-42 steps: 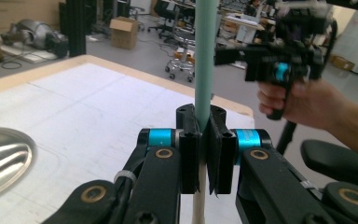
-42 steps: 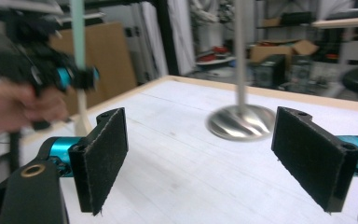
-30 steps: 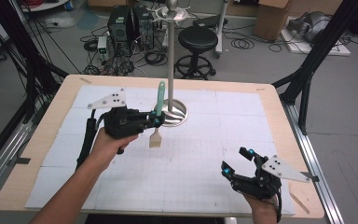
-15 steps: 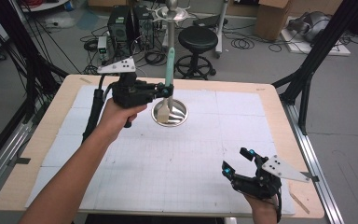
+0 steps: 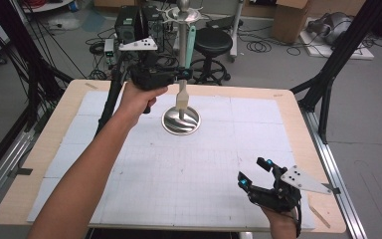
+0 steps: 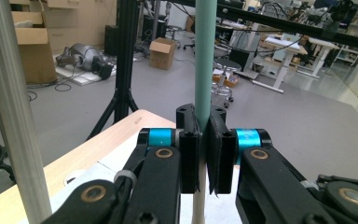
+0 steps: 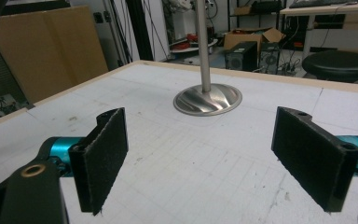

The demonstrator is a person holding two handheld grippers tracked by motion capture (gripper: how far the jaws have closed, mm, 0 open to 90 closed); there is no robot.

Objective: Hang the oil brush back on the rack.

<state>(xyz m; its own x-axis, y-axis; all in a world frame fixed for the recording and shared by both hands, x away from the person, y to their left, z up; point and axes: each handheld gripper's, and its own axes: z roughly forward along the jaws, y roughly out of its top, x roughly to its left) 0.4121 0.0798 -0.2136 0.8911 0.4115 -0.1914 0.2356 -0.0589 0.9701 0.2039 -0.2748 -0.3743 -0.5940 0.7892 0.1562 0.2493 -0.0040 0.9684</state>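
My left gripper (image 5: pixel 184 74) is held up above the far part of the table, shut on a spatula (image 5: pixel 191 44) with a teal handle and a cream head. The spatula hangs upright right beside the pole of a metal stand (image 5: pixel 180 120), its head a little above the stand's round base. In the left gripper view my jaws of the left gripper (image 6: pixel 204 140) pinch the teal handle (image 6: pixel 205 56), with the stand's pole (image 6: pixel 9 107) close by at the left. My right gripper (image 5: pixel 252 172) rests open near the table's front right, nothing between its pads (image 7: pixel 100 158).
The stand's shiny base (image 7: pixel 208 99) sits on the white gridded mat (image 5: pixel 194 169) covering the wooden table (image 5: pixel 54 129). A hooked disc tops the pole (image 5: pixel 183 15). A black stool (image 5: pixel 216 37), boxes and cables lie on the floor beyond the far edge.
My left gripper has risen and moved toward the far side, carrying the spatula up along the stand's pole. The right gripper has stayed put.
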